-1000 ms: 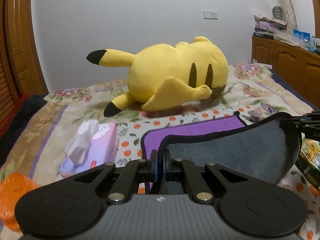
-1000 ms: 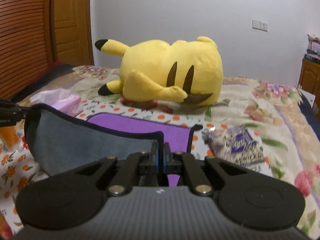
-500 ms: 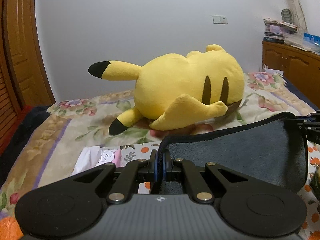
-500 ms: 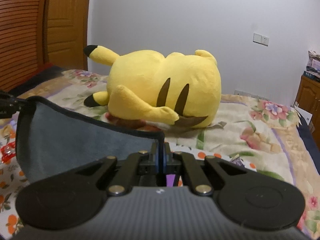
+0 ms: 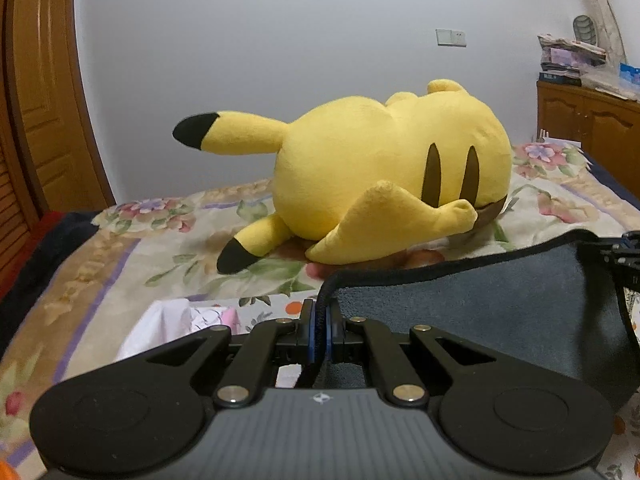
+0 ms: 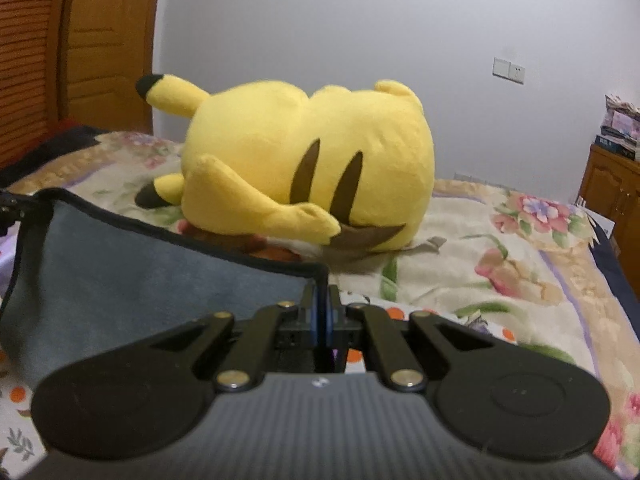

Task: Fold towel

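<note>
Between our two grippers the towel (image 5: 480, 312) hangs stretched, grey face toward us, with its black hem running as the top edge. Our left gripper (image 5: 319, 320) is clamped on one upper corner, the fingers pressed together on the hem, and our right gripper (image 6: 320, 308) is clamped on the other upper corner in the same way. Seen from the left wrist, the cloth goes away toward 3 o'clock, and the tip of the right gripper appears at the far edge there; seen from the right wrist, the cloth goes toward 9 o'clock. So the long axis of the held edge lies across us, from one gripper to the other, and no gripper is nearer than the other. The bed (image 6: 500, 280) with its flowered cover is below and ahead, and the yellow plush toy (image 5: 384, 176) lies at 12 o'clock, quite near behind the hem. We judge that the coming move is to carry this edge forward toward 12 o'clock and lay it down, keeping both corners level. We cannot see the lower part of the towel, so where the edge should land is not clear.
</note>
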Tool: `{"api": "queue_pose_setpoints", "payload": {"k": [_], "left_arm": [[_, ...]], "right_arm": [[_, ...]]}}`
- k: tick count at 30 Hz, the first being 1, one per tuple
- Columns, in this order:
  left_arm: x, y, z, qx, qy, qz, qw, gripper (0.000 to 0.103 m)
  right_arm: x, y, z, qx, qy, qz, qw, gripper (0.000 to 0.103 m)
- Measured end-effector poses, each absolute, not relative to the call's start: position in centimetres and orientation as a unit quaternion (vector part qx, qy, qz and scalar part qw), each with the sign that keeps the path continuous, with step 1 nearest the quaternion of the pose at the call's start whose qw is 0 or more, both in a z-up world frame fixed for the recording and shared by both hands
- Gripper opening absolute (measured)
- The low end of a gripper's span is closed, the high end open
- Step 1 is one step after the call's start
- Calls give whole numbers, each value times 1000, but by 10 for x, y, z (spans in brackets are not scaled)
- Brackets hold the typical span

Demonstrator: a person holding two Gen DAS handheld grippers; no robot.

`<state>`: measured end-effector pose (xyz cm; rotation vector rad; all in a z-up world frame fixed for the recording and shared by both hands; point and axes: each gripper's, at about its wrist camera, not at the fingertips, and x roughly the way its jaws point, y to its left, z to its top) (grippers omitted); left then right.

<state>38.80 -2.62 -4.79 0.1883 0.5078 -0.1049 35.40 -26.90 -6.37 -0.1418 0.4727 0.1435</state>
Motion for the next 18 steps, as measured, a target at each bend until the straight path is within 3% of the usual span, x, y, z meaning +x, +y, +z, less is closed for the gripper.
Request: {"api": "queue_pose_setpoints", "payload": {"k": [18], "left_arm": [[420,-37,-87,114,270,-44,955,6]], "right_arm": [[380,-264,-101,-78,275,53,957,5]]}}
